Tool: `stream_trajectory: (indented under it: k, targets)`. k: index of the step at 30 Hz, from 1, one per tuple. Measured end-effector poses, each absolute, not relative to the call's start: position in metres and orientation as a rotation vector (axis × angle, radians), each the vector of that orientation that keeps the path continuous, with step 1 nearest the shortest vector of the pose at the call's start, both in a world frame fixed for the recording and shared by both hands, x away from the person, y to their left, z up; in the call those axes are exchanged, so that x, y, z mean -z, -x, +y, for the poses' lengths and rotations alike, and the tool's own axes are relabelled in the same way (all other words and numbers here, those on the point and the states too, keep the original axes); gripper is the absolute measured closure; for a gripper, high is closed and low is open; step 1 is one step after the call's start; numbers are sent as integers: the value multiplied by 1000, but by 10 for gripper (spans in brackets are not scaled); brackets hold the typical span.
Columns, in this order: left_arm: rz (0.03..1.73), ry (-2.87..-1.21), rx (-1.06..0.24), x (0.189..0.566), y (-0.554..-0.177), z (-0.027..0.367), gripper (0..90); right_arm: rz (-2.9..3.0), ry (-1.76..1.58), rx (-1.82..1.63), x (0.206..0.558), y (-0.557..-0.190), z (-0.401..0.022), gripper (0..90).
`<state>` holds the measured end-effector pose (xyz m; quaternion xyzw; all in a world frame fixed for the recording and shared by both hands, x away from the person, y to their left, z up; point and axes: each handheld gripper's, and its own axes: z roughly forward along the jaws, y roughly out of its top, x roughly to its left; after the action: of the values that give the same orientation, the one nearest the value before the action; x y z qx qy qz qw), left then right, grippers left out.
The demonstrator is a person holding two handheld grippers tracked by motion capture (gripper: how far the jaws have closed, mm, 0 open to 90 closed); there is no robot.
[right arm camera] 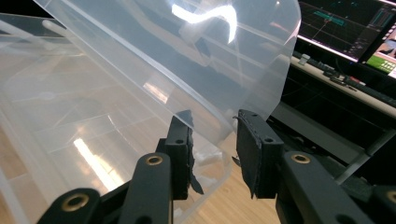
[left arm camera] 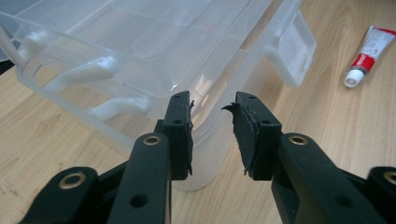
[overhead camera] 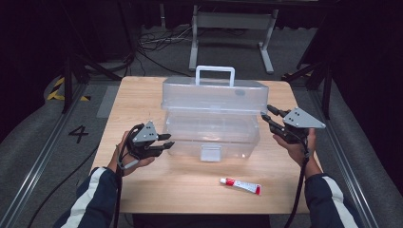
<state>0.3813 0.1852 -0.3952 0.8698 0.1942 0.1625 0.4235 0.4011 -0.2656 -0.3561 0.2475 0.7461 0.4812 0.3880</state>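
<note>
A clear plastic box [overhead camera: 211, 137] stands mid-table, its lid [overhead camera: 214, 95] with a white handle [overhead camera: 215, 71] lifted off the base at the front. My left gripper [overhead camera: 167, 144] is open at the base's front left corner; in the left gripper view that rounded corner [left arm camera: 205, 140] lies just beyond the parted jaws of the left gripper [left arm camera: 212, 105]. My right gripper [overhead camera: 267, 113] is at the lid's right front corner. In the right gripper view it [right arm camera: 214, 126] stands open, and the lid's [right arm camera: 187, 56] corner edge reaches into the gap. A white-and-red tube [overhead camera: 240, 185] lies near the front edge.
The box's front latch [left arm camera: 292, 46] hangs loose at the base's front. The tube [left arm camera: 369, 53] lies to the right of it on the wooden table [overhead camera: 157, 185]. Beyond the table are a white stand [overhead camera: 233, 21], floor cables and dark tripod legs.
</note>
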Motion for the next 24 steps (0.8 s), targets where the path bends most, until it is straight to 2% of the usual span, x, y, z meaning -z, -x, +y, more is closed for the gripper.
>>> stream_trajectory:
  k: [14,24]
  targets:
    - [461,-2178,-351,400,-390,179,661,1870,-657,-1209,345,-407,-262,697]
    - [406,-2244,-340,401,-398,167,676,1794,-712,-1240,341,-411,-257,718]
